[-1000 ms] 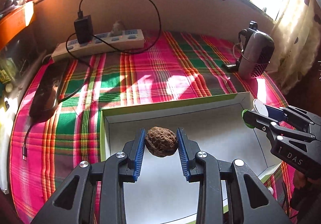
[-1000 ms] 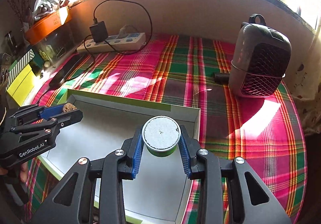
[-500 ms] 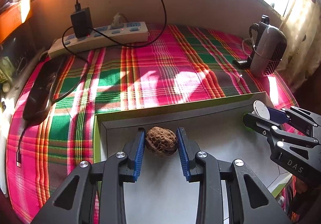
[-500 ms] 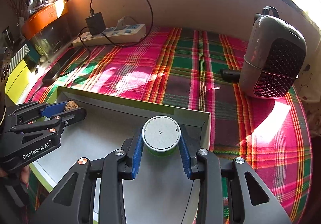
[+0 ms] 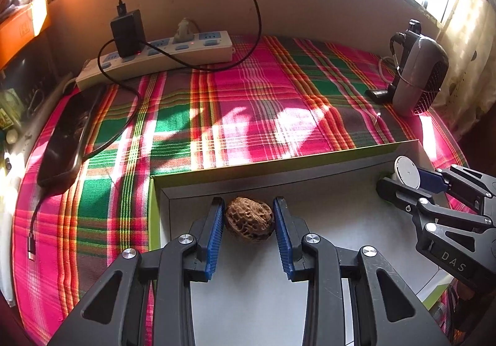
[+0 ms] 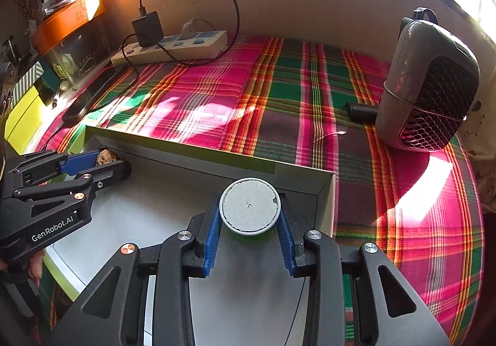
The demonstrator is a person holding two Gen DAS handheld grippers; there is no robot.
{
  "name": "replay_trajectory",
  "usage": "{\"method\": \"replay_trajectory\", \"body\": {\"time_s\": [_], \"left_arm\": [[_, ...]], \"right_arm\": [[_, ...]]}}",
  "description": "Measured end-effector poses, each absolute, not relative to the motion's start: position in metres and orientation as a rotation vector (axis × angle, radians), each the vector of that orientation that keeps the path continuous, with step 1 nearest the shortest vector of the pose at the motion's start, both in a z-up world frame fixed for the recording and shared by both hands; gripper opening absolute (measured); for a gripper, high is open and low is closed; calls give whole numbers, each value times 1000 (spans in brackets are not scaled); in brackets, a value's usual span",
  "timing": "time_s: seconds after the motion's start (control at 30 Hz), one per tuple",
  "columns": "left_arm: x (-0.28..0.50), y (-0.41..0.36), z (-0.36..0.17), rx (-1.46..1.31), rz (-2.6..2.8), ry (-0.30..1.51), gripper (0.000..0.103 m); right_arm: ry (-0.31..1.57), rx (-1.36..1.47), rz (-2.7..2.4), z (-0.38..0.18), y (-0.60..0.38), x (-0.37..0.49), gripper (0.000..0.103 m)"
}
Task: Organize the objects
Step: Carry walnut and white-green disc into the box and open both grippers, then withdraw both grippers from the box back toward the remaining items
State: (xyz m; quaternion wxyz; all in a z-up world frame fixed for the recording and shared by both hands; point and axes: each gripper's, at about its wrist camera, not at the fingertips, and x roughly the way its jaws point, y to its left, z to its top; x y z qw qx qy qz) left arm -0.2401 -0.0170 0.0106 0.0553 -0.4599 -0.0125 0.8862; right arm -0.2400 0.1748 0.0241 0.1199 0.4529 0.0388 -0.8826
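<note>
My left gripper hugs the hard, bumpy, light walnut by its sides, my right gripper squeezes the smooth round tub, box wall at 12 o'clock.

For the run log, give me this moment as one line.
left hand-held gripper: shut on walnut | right hand-held gripper: shut on round container | both over box

Brown walnut; pink-green plaid cloth
</note>
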Motion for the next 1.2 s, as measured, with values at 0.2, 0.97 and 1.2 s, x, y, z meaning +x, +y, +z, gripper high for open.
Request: {"method": "replay_trajectory", "body": {"time_s": [0.2, 0.97, 1.2], "left_arm": [[-238, -17, 11, -1383, 2684, -50, 31], [-158, -14, 50, -1199, 2754, -19, 31], [-127, -16, 51, -1170, 2754, -29, 31]], "right_arm": [[110, 1322, -2589, 24, 175, -240, 35], [58, 1195, -2675, 60, 182, -173, 50], [48, 1150, -2699, 67, 184, -138, 50]]}}
